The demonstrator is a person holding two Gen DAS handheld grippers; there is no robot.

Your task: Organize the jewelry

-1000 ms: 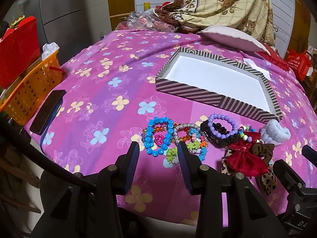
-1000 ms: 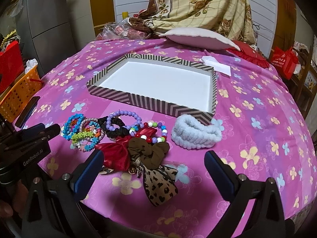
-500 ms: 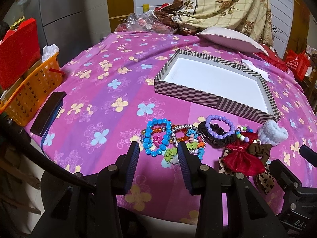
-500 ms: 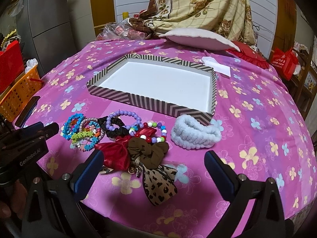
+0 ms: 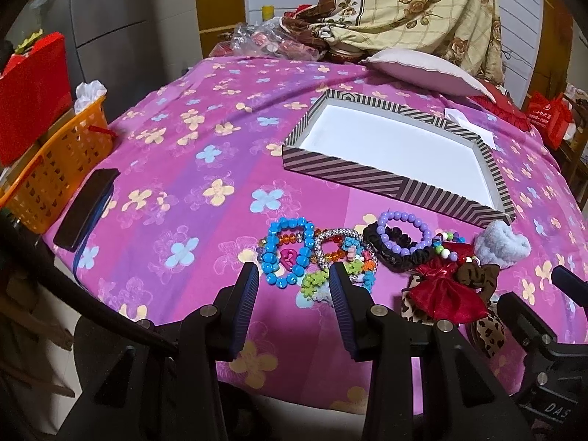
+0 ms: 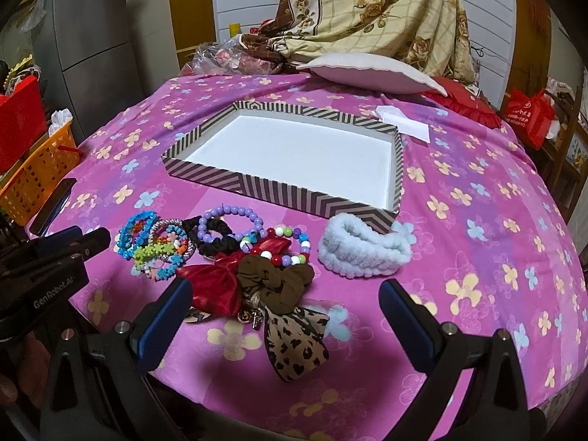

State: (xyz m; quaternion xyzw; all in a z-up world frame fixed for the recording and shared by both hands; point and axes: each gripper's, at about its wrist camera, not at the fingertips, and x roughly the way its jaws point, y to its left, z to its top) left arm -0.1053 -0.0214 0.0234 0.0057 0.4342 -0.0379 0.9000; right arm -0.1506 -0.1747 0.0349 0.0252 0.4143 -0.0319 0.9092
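Barely anything has shifted since a second ago: our left gripper drifted back a touch, so the bracelets sit a bit higher in its view, and the right gripper hasn't budged.

We've got both grippers hovering off the near edge of the table with its pink flowered cloth. Left one has its jaws parted fairly narrowly, nothing between them, lined up with the blue bead bracelet and the green flower bracelet just past its tips. Right one is spread wide and holding nothing, facing the red bow, the brown scrunchie and the leopard-print bow.

All the jewelry is bunched along the near edge, overlapping each other: rhinestone bracelet, purple bead bracelet lying on a black scrunchie, a multicolour bead bracelet, then the fluffy pale-blue headband to the right, touching the near right corner of the striped box lid. That lid sits mid-table, white inside, with nothing in it.

Over at the left edge we can see a dark phone-like slab and an orange basket beside the table. A cushion lies at the far edge.
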